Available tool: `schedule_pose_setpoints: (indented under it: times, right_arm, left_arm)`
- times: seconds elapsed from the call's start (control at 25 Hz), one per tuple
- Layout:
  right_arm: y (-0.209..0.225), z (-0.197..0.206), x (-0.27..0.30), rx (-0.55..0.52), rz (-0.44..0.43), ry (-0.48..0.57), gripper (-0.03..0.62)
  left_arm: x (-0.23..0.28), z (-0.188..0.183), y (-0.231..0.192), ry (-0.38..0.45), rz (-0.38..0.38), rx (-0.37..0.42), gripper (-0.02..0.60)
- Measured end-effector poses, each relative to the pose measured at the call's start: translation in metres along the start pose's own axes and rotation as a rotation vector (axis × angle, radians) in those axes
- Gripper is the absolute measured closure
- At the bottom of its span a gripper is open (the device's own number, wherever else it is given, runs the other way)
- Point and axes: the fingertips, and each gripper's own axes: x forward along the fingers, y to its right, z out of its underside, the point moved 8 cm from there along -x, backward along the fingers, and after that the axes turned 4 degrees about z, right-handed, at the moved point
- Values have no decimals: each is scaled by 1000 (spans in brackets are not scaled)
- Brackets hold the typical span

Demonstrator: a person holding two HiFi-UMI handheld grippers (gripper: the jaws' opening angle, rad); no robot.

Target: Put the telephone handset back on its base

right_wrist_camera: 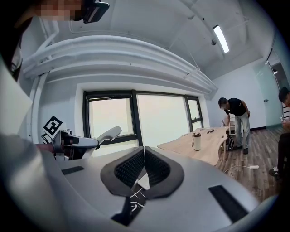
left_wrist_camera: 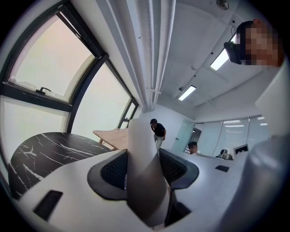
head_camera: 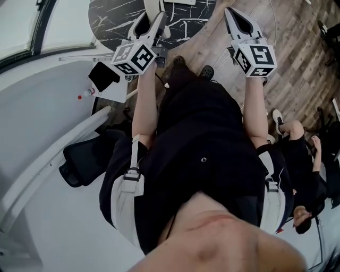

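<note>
My left gripper (head_camera: 150, 18) is raised in front of me and shut on a white, elongated piece that looks like the telephone handset (head_camera: 154, 6). In the left gripper view the handset (left_wrist_camera: 142, 152) stands upright between the black pads (left_wrist_camera: 115, 170), filling the gap of the left gripper (left_wrist_camera: 142, 168). From the right gripper view the handset's tip (right_wrist_camera: 108, 133) juts out of the left gripper (right_wrist_camera: 77, 142). My right gripper (head_camera: 237, 18) is held up beside it, its pads (right_wrist_camera: 129, 167) pressed together with nothing between them. I cannot make out the telephone base.
A round black marble table (head_camera: 114, 21) lies just beyond the grippers. A black flat device (head_camera: 103, 76) rests on a white stand at the left. A person (head_camera: 303, 175) sits on the wooden floor at the right. Another stands by a wooden table (right_wrist_camera: 204, 141) with a cup (right_wrist_camera: 196, 140).
</note>
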Motion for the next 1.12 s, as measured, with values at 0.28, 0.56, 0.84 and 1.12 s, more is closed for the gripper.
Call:
schedule_pose_setpoints:
  times: [0.28, 0.56, 0.84, 1.12]
  right_arm:
    - [8, 3, 21, 12, 2, -29, 563]
    - [25, -8, 60, -3, 21, -54, 563]
    - [35, -23, 94, -29, 67, -50, 563]
    - [35, -20, 119, -29, 122, -62, 563]
  left_arm:
    - [23, -2, -17, -36, -2, -4, 350]
    - [74, -15, -47, -60, 19, -19, 350]
    - [114, -29, -78, -73, 49, -8, 350]
    - [137, -28, -111, -110, 65, 3, 350]
